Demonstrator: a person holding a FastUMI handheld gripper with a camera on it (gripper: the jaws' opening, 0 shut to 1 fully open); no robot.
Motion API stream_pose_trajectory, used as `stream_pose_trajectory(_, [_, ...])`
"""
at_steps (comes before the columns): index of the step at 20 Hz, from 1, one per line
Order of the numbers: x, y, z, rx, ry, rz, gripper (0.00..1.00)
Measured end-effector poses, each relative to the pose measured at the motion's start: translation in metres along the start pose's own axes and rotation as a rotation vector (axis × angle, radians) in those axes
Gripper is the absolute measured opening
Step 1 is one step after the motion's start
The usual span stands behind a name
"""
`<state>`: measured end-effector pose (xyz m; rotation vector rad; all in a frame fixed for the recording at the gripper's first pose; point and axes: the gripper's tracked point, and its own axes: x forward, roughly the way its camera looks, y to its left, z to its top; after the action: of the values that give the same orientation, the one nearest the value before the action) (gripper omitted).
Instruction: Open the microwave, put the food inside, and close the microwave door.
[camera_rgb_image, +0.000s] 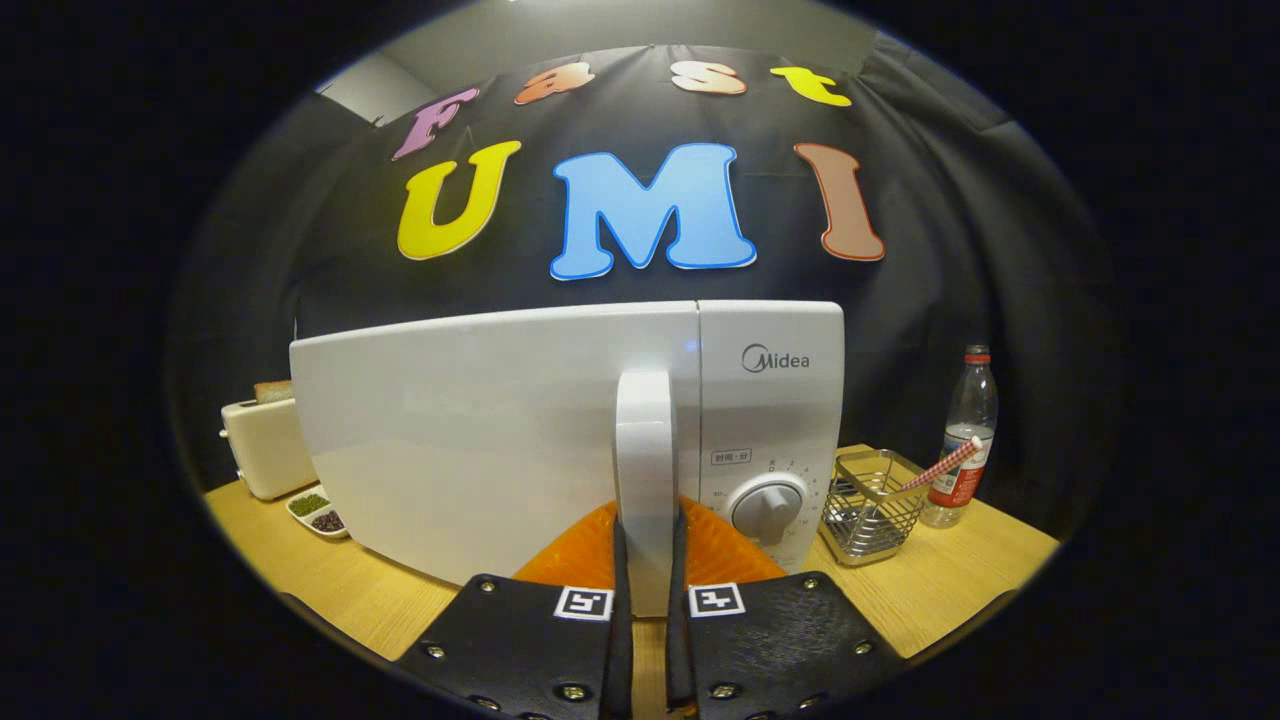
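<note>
Claw (648, 560) fingers clamp microwave door handle (645, 450) between them.

Gripper (648, 560) fingers hide the lower end of the microwave door handle (645, 470). Microwave (560, 420) covers the toaster's (262, 445) right side; dial markings too small to read.

**Booth backdrop and tabletop**

A black cloth wall (940, 250) hangs well beyond the fingers, creased at its sides. Above it shows a pale grey ceiling or upper wall (620, 25), lit from overhead. A light wooden table (950, 590) spreads ahead of the fingers, its grain running across under warm light.
</note>
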<state>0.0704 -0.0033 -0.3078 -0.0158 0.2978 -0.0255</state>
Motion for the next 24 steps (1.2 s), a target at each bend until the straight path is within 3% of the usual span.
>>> stream_pose_trajectory(24, [-0.012, 0.002, -0.004, -0.065, -0.007, -0.005, 0.1])
